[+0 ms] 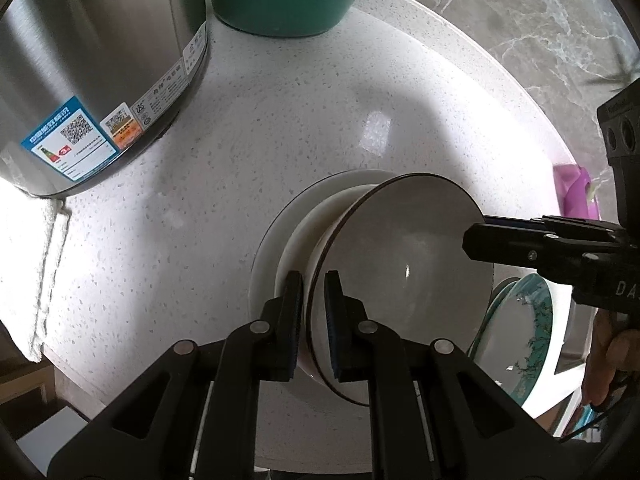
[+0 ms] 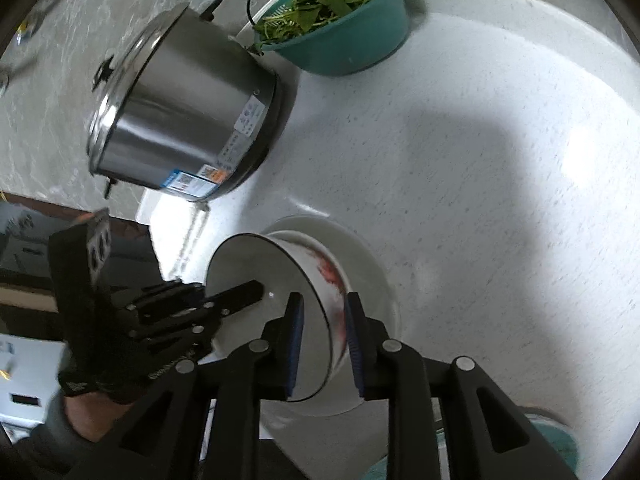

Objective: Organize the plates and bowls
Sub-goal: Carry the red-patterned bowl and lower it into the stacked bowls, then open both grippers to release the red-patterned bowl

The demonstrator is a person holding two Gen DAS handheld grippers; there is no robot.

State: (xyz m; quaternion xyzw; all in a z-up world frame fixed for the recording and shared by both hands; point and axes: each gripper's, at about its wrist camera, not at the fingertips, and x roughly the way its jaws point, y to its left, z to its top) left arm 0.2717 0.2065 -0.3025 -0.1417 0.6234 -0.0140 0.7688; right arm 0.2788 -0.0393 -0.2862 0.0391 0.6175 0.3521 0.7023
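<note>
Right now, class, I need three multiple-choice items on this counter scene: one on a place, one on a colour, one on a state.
1. Where does the white bowl sit?
A. on a white plate
B. inside the steel pot
C. on the towel

2. What colour is the basin that holds the leafy greens?
A. red
B. teal
C. yellow

3. How do the tongs stand at the bowl?
A. both far from it
B. only the left ones grip it
C. both pairs straddle its rim

Key: 1 A, the white plate lies under the bowl. 2 B, its wall is teal. 3 C, the left tongs and the right tongs each have one finger inside and one outside the rim.
</note>
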